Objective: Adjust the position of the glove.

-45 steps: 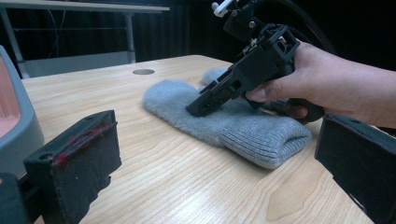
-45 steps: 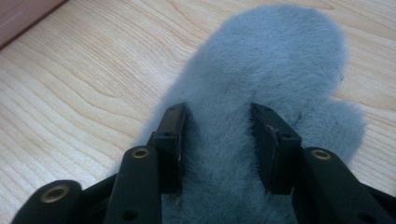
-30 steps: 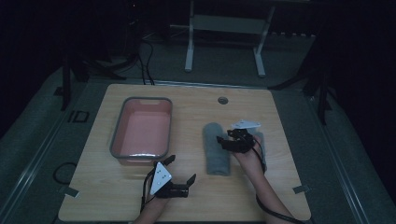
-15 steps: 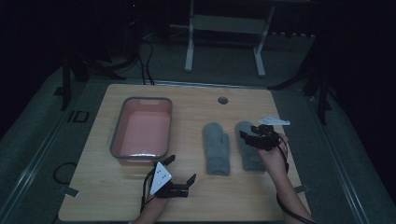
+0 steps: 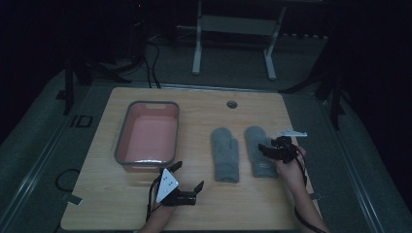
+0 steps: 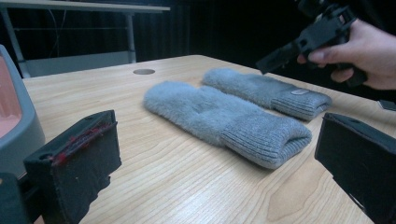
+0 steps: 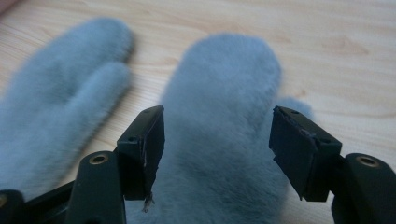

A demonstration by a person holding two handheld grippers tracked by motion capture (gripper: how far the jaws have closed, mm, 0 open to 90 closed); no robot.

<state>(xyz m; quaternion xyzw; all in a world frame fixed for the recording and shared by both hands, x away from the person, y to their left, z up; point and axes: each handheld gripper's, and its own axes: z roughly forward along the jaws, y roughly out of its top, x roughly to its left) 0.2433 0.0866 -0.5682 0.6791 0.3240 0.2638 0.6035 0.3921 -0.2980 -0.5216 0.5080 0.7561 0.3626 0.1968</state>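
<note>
A wooden desk (image 5: 199,204) carries a pink tub (image 5: 148,133) with a grey rim on its left half and two grey fleece mittens side by side on its right half. The left mitten (image 5: 225,154) and the right mitten (image 5: 259,153) lie flat, fingertips toward the far edge and ribbed cuffs toward the near edge, just beside each other with a narrow strip of desk between them. A small round grommet (image 5: 231,104) sits in the desk beyond the mittens, near the far edge.

Right gripper (image 5: 266,149): held over the right mitten, near its cuff end, its jaws pointing left across the mitten. In the right gripper view the jaws stand wide on either side of the mitten's (image 7: 224,135) body, and they have just been opening. The mitten shows between them, but the pads do not press it. The other mitten (image 7: 56,102), thumb toward the middle, lies to the left in that view.

Left gripper (image 5: 187,179): at the near edge of the desk, just right of the tub's near right corner and well apart from the mittens. Its jaws stand wide with nothing between them. The left gripper view looks level across the desk at the cuffs of both mittens, the nearer one (image 6: 224,119) in front of the farther one (image 6: 266,91), with the right gripper (image 6: 275,58) held in a hand (image 6: 359,56) above the farther cuff.
</note>
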